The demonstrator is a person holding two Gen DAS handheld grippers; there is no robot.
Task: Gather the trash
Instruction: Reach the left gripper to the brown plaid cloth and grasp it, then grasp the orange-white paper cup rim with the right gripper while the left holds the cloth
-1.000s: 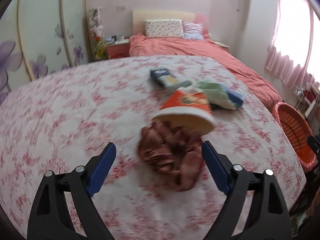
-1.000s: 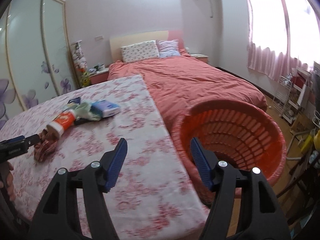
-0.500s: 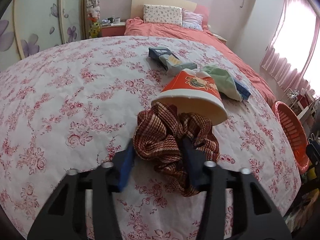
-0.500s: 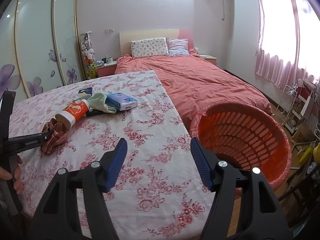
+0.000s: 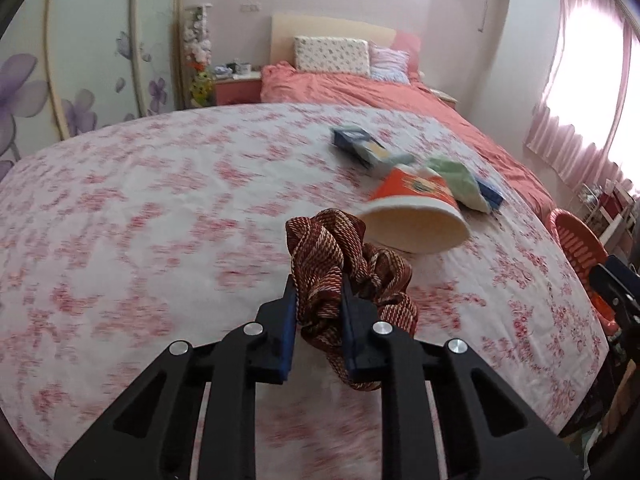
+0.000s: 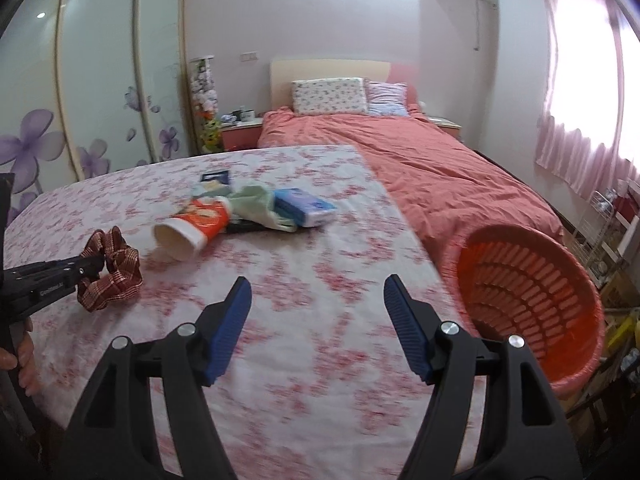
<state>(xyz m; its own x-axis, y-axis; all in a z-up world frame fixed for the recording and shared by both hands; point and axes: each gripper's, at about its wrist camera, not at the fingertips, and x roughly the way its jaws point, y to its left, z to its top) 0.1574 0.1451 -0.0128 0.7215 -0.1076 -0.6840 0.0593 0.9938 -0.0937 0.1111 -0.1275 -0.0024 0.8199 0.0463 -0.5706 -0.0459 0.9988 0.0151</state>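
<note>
My left gripper [image 5: 318, 292] is shut on a crumpled red-brown plaid cloth [image 5: 344, 264] and holds it just above the floral table cover; it also shows in the right wrist view [image 6: 110, 270]. An orange paper cup [image 5: 416, 210] lies on its side just beyond the cloth. Behind the cup lie a green cloth [image 5: 456, 180], a blue box [image 6: 306, 206] and a dark blue packet [image 5: 352, 138]. My right gripper [image 6: 318, 314] is open and empty above the table's near right part. The orange basket [image 6: 528, 300] stands off the table's right edge.
The table wears a white cover with red flowers [image 5: 140, 208]. A bed with a salmon quilt [image 6: 420, 156] lies behind it. Sliding wardrobe doors [image 6: 100, 80] stand at the left. A wire rack [image 6: 600, 224] and clutter stand at the far right beyond the basket.
My left gripper closed on the plaid cloth and lifted it off the cover. My right gripper swung left from the basket toward the table.
</note>
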